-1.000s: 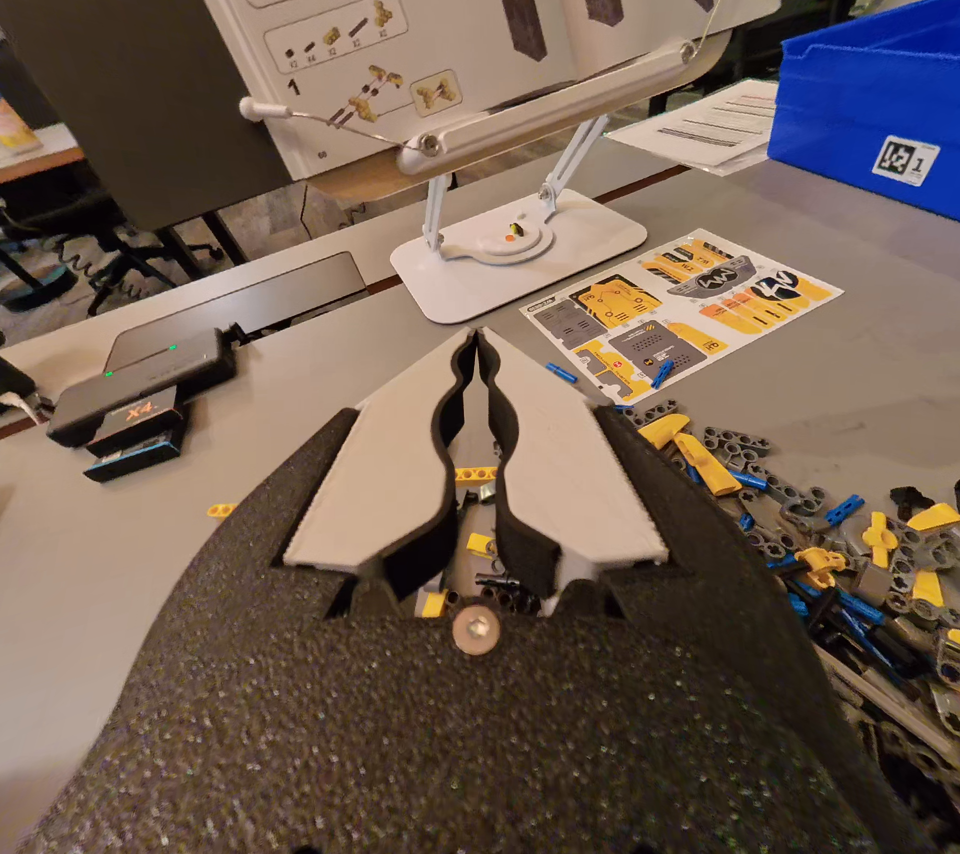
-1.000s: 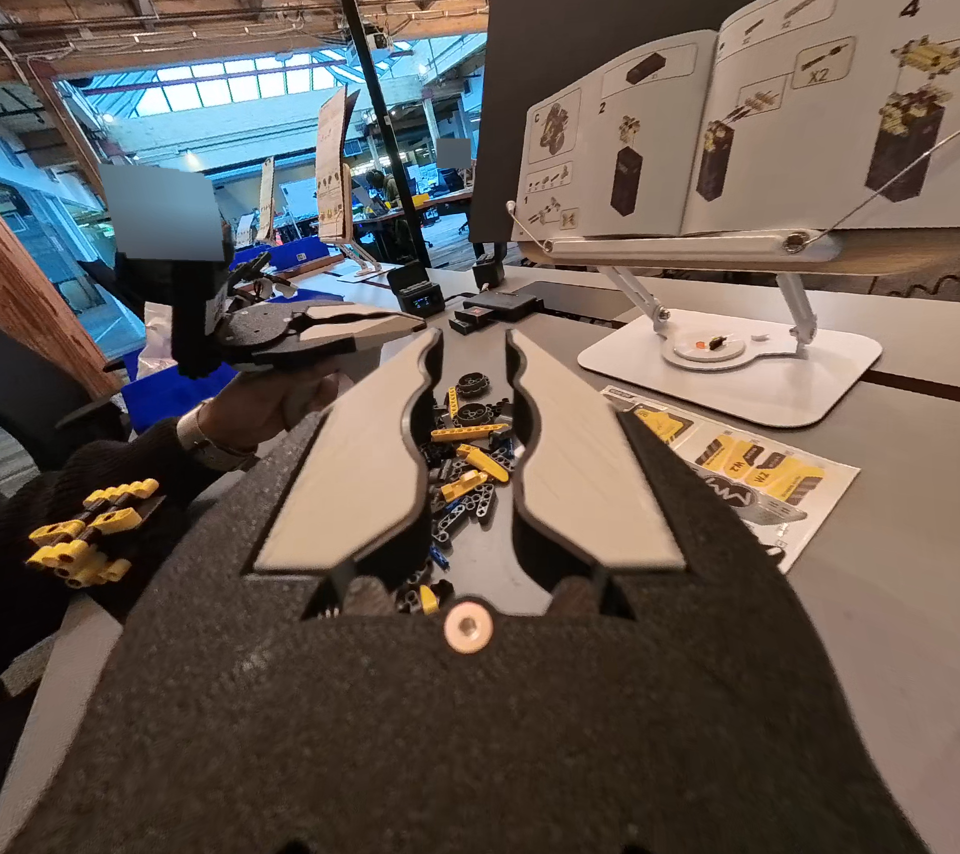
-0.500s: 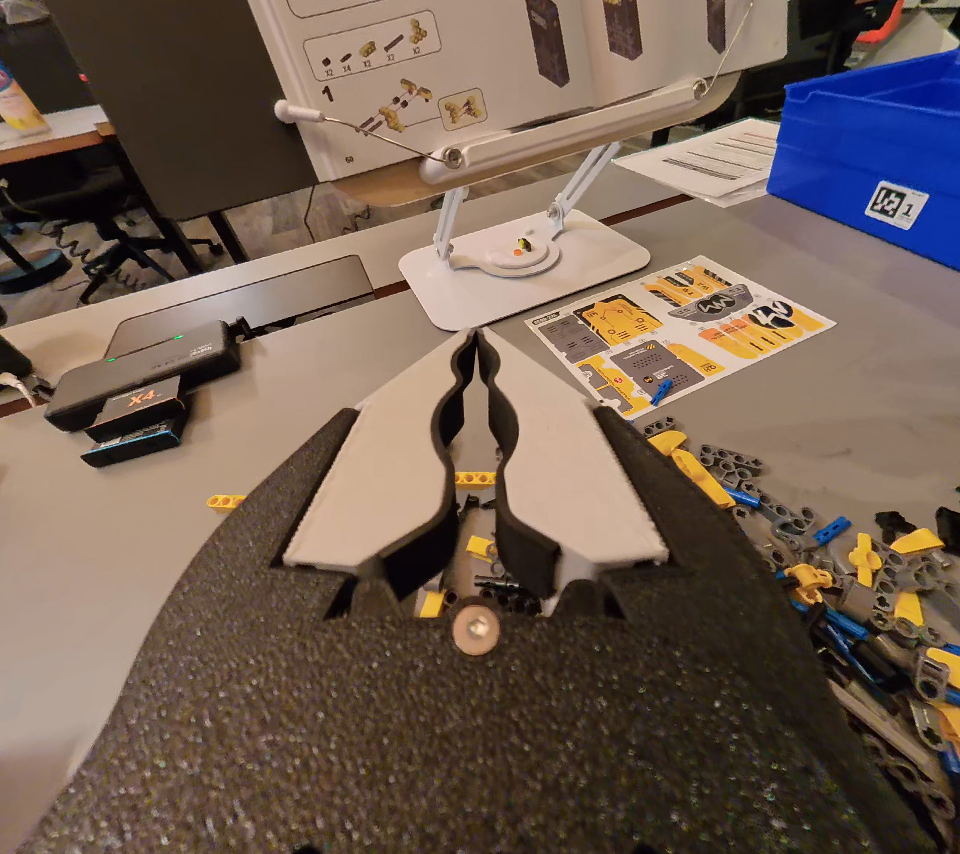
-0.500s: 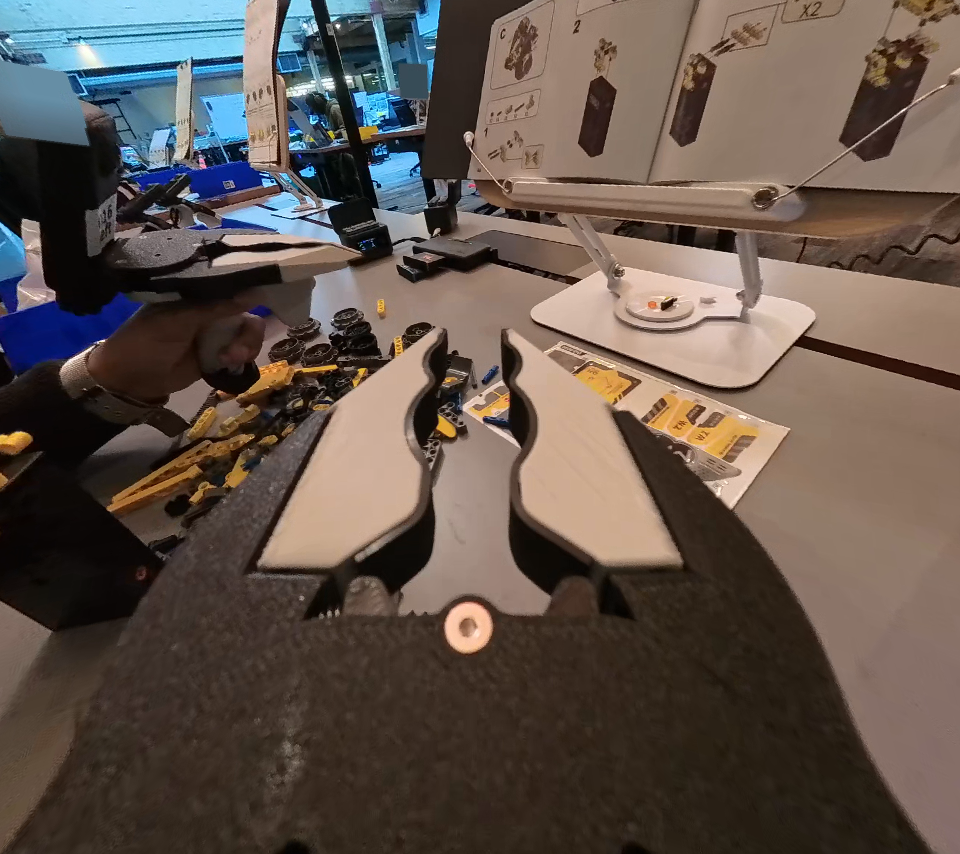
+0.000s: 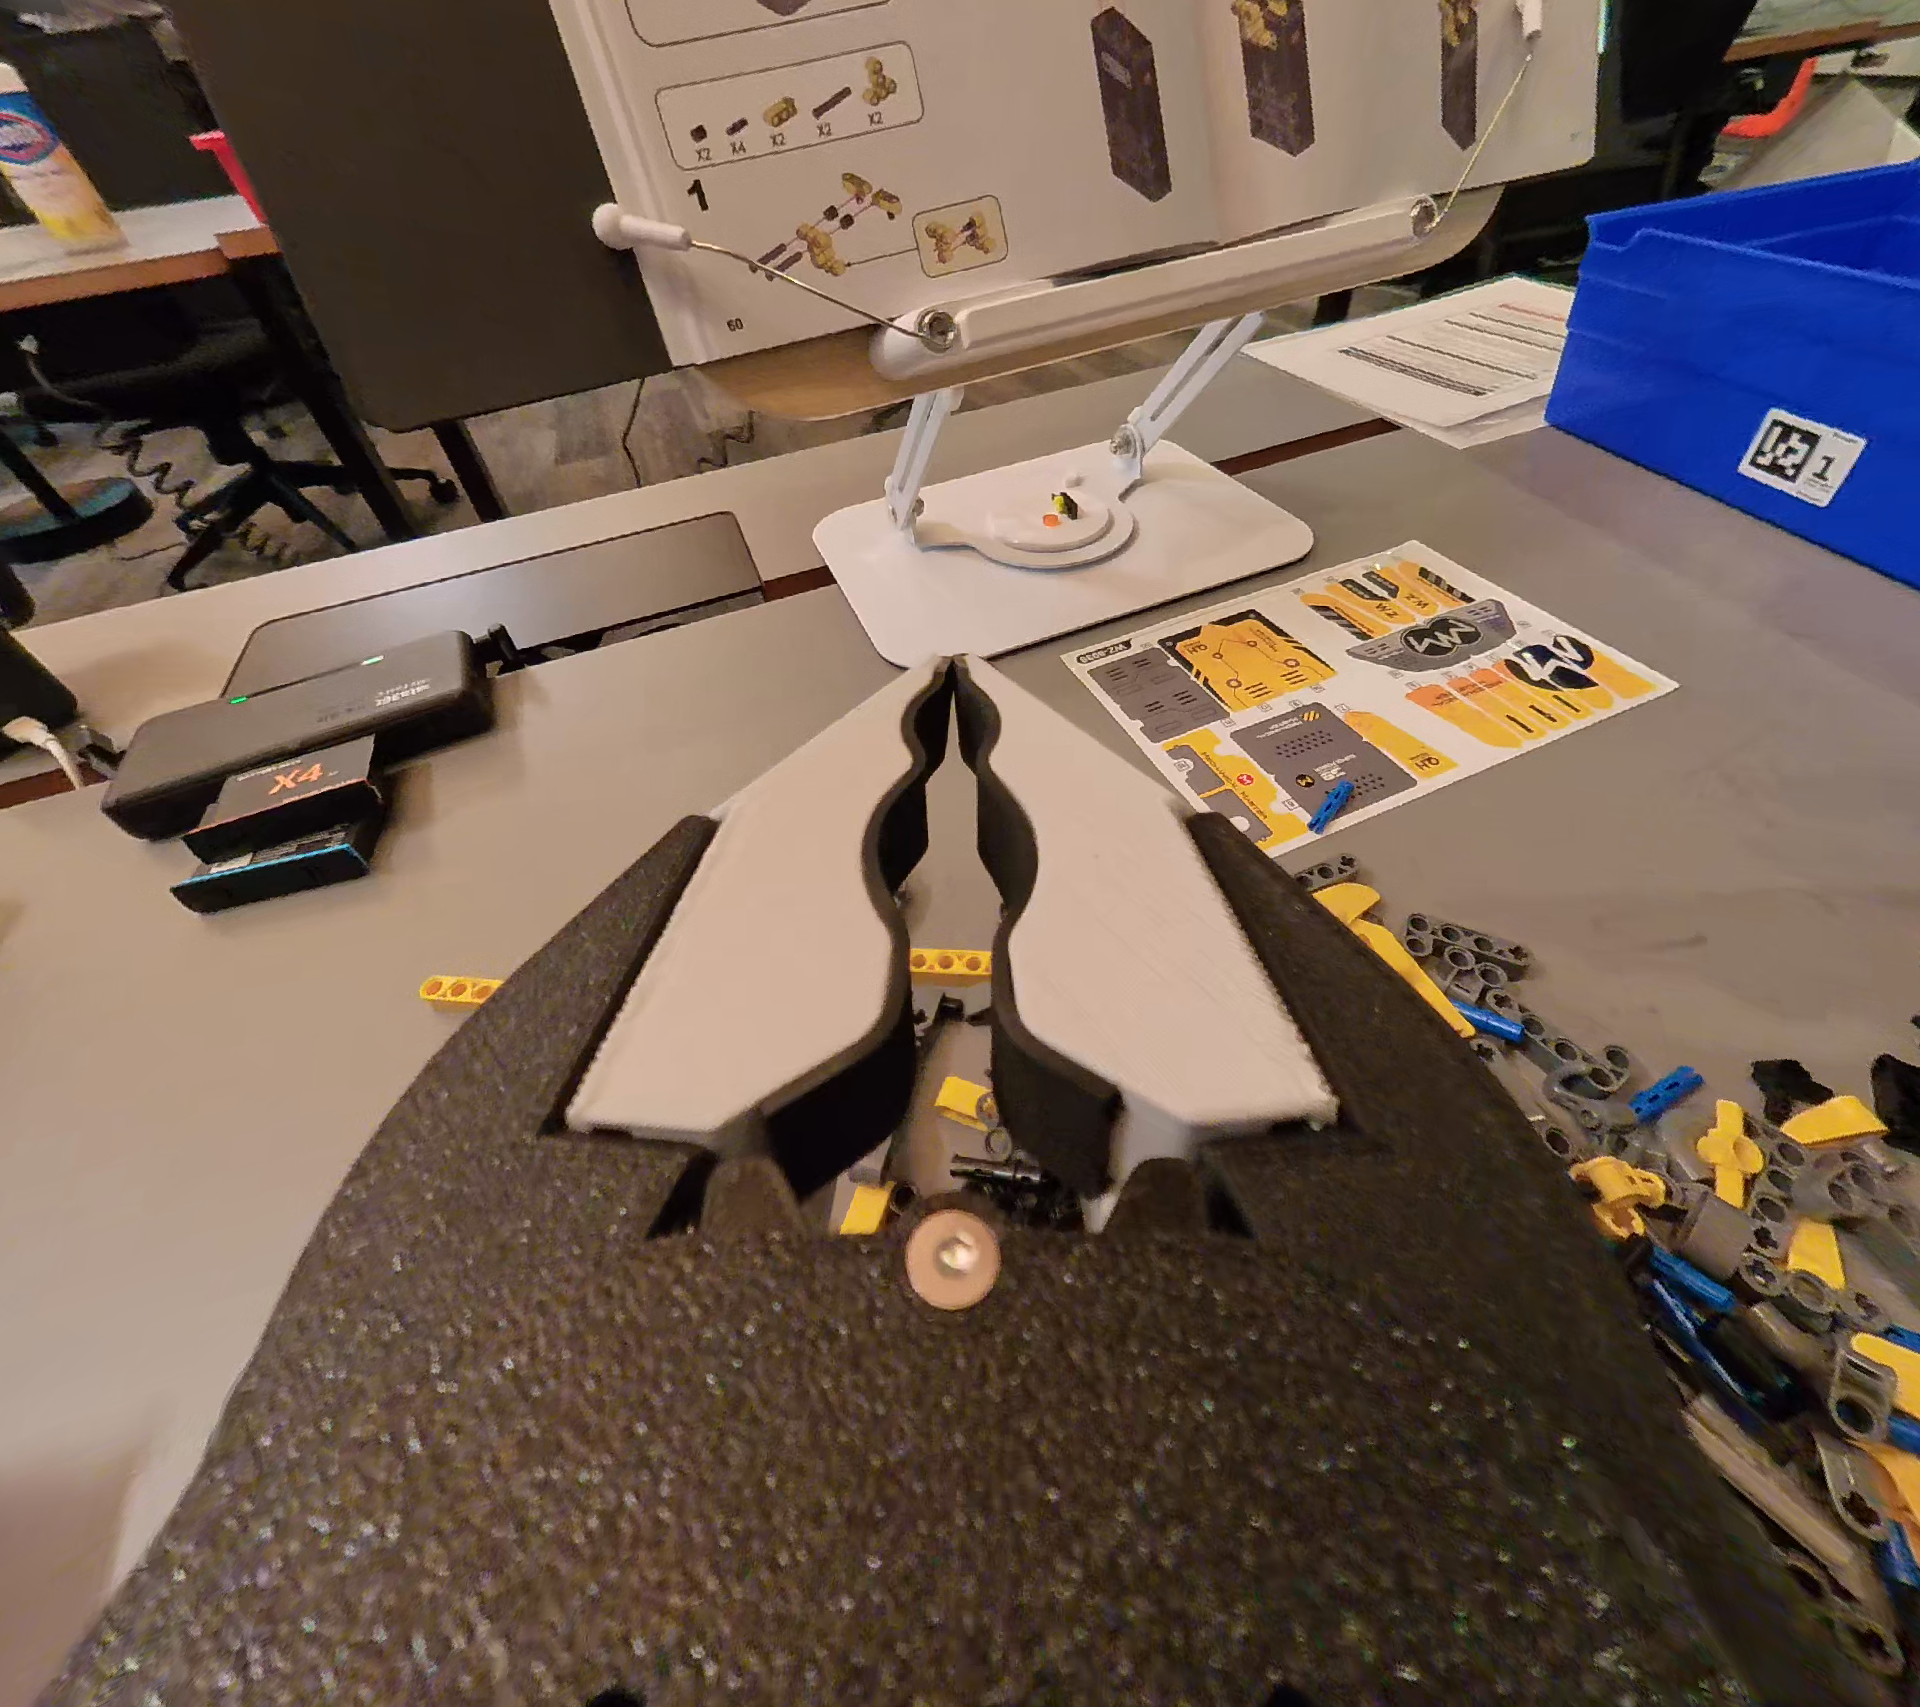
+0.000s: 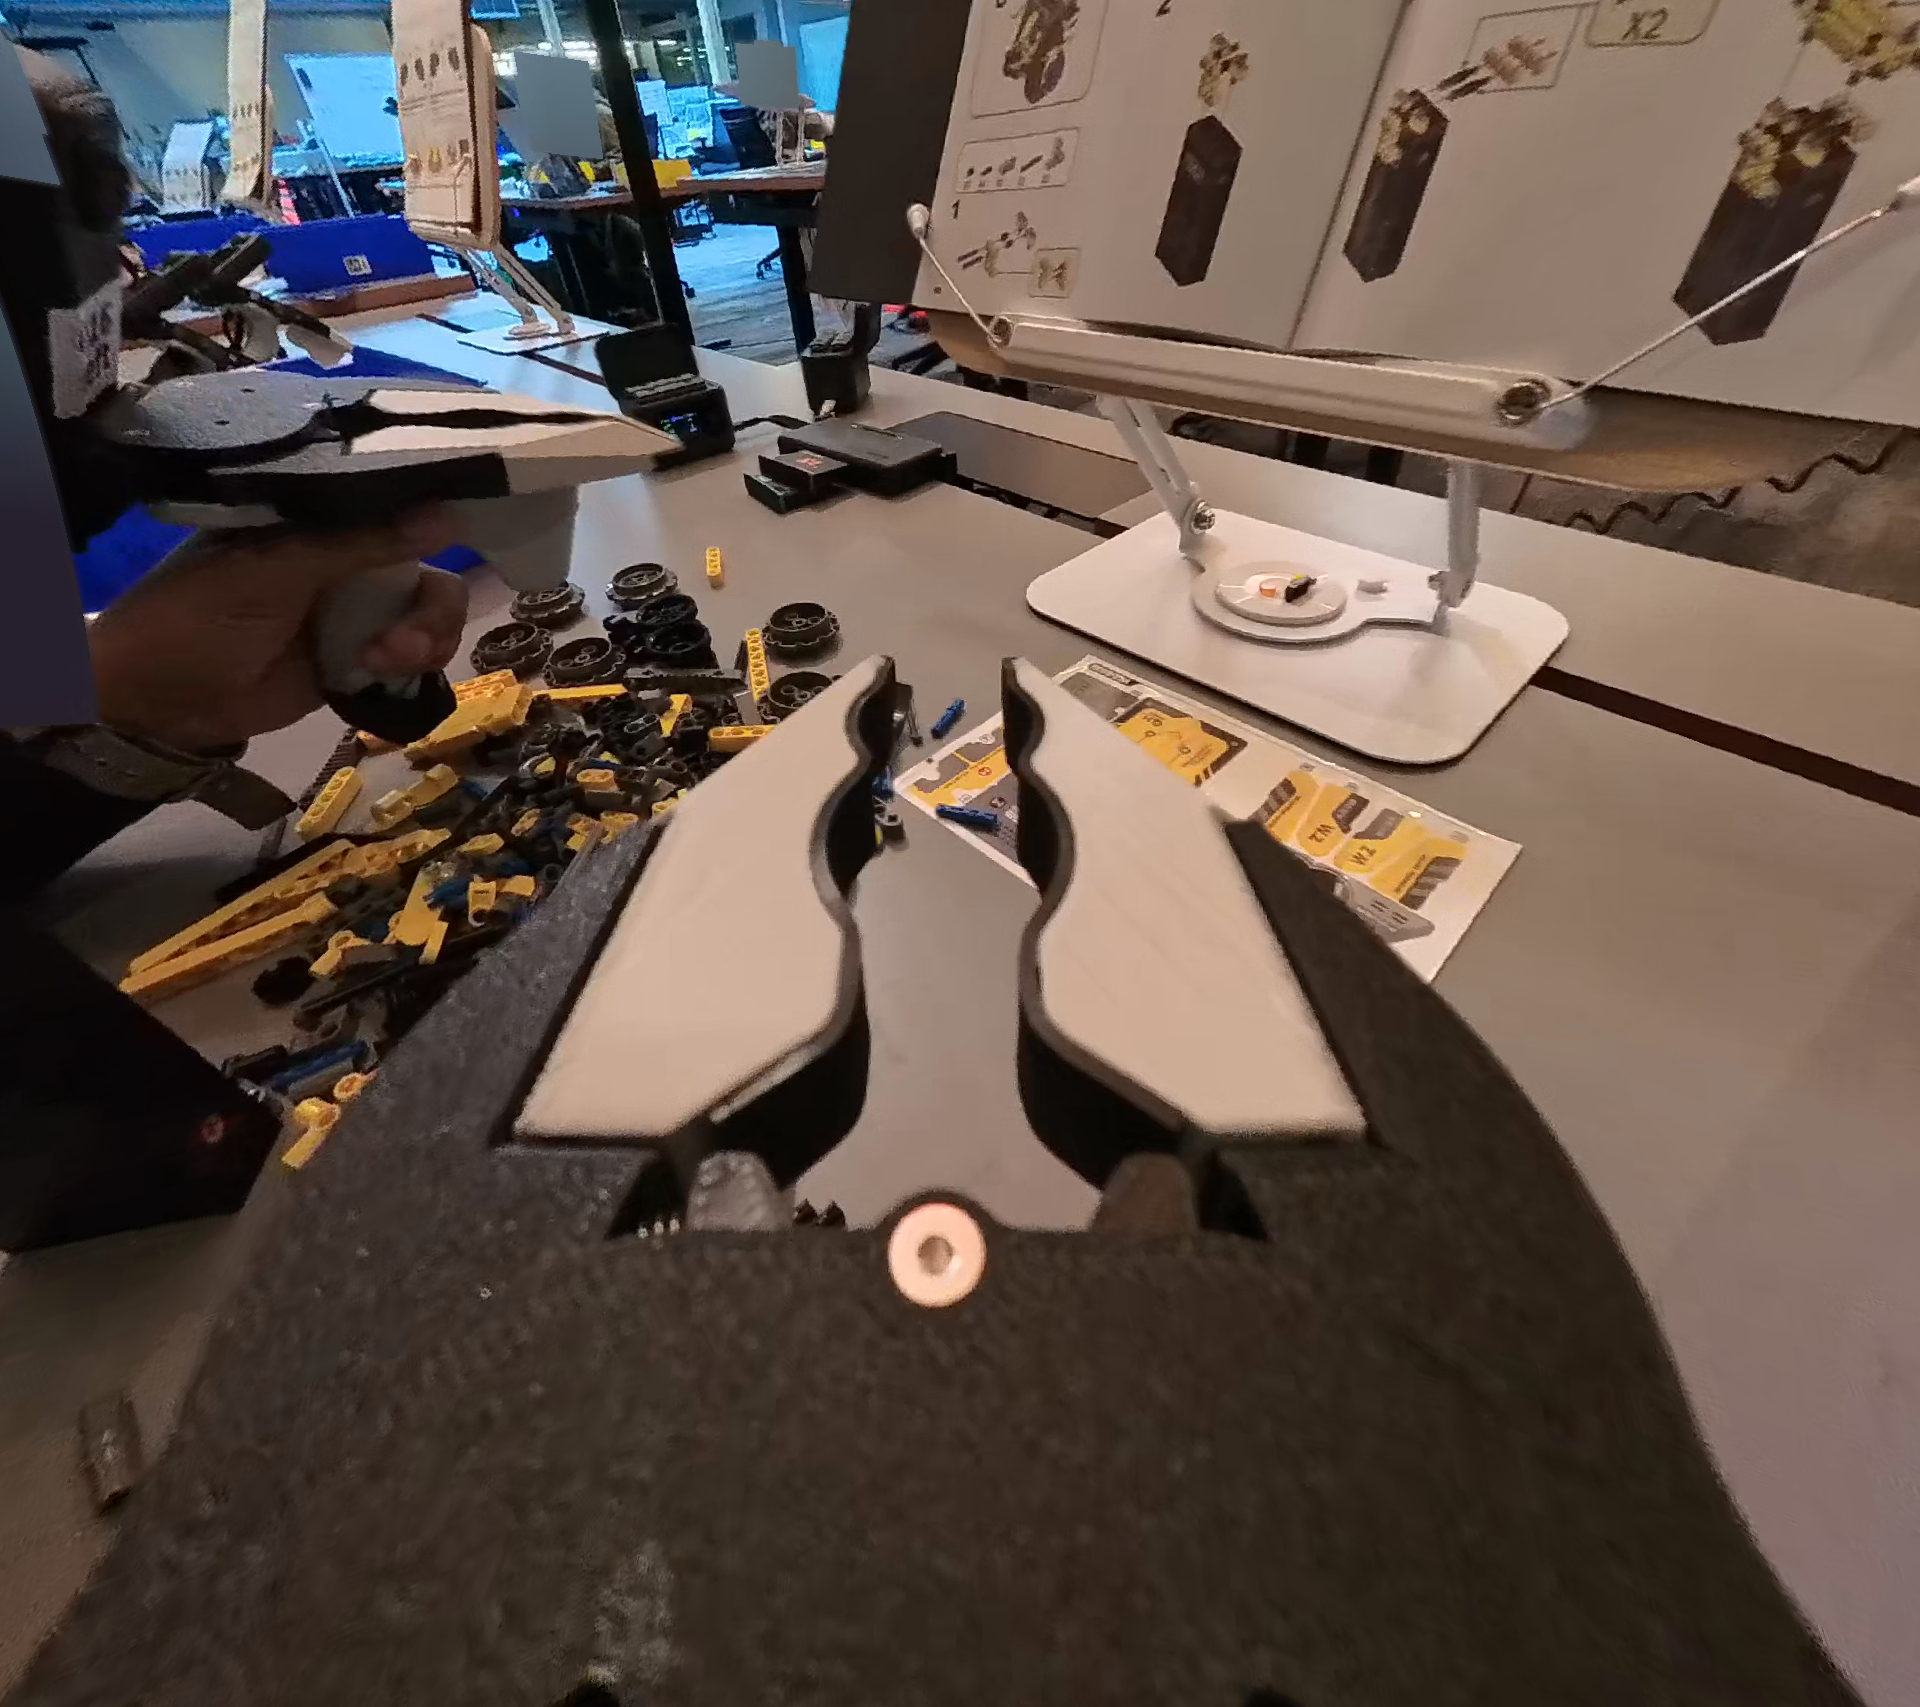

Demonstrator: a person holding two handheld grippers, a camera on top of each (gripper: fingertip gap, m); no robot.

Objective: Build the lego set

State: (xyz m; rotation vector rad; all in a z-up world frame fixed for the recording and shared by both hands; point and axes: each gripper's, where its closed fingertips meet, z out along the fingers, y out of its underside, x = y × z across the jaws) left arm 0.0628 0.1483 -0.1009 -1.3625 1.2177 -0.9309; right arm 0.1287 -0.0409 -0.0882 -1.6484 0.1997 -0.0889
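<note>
My left gripper [image 5: 953, 672] is shut and empty, its fingertips touching. It hovers over the left edge of a pile of yellow, grey, black and blue building pieces [image 5: 1714, 1190]. A few small pieces [image 5: 961, 1101] show beneath its fingers. My right gripper [image 6: 948, 675] is open and empty above the grey table, just right of the same pile [image 6: 582, 764]. A blue pin [image 6: 966, 814] lies on the table between its fingertips. The right wrist view also shows the left gripper [image 6: 655, 444] held in a hand [image 6: 260, 629] above the pile.
An open instruction booklet [image 5: 1039, 47] rests on a white stand [image 5: 1060, 556] at the back. A sticker sheet [image 5: 1361, 701] lies in front of it. A blue bin [image 5: 1766, 338] is at the right. Black devices [image 5: 301, 743] lie at the left. Black wheels [image 6: 665, 618] lie behind the pile. About 20 centimetres separates my left fingertips from my right.
The right gripper has tipped down from the ceiling towards the table and swung right, so the pile now lies left of its fingers. The left gripper has tilted up slightly. Both jaws are unchanged.
</note>
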